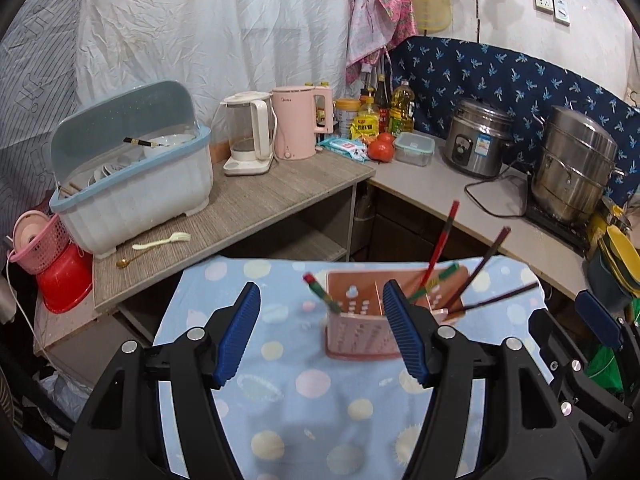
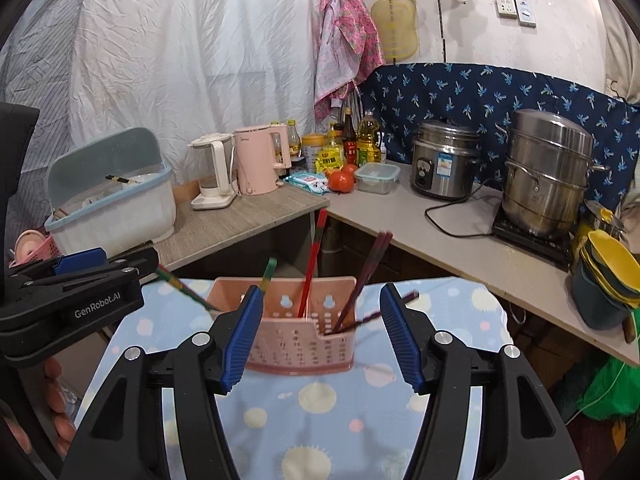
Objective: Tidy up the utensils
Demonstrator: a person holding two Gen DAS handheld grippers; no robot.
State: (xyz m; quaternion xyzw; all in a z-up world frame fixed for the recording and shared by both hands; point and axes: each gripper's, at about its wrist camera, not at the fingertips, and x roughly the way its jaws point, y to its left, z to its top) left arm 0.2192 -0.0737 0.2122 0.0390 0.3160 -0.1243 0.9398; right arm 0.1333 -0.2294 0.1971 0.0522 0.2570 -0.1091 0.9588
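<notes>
A: Right wrist view first: what sits in the pink utensil holder (image 2: pixel 298 334)?

B: It stands on the blue dotted cloth (image 2: pixel 320 400). A red chopstick (image 2: pixel 313 258) rises from the middle, dark chopsticks (image 2: pixel 366 276) lean out on the right, and green-striped chopsticks (image 2: pixel 182 286) angle out to the left.

A: And the right gripper (image 2: pixel 320 338)?

B: Its blue pads are spread wide on either side of the holder, with nothing held. The left gripper (image 1: pixel 320 334) is equally wide apart and empty; its body, seen from the right wrist, reads "GenRobot.AI".

A: Other containers?

B: On the grey bench (image 1: pixel 256 208) a lidded dish rack (image 1: pixel 132 184) holds bowls, with a pair of black chopsticks (image 1: pixel 140 142) resting on top. Beside it lie a cream plastic fork (image 1: pixel 162 241) and a gold spoon (image 1: pixel 130 260). A pink kettle (image 1: pixel 296 124) carries a small logo too faint to read. A clear lidded food box (image 1: pixel 414 148) sits near two tomatoes (image 1: pixel 382 146).

A: Any other labels?

B: The steel rice cooker (image 1: pixel 476 142) has a blue sticker, illegible.
</notes>
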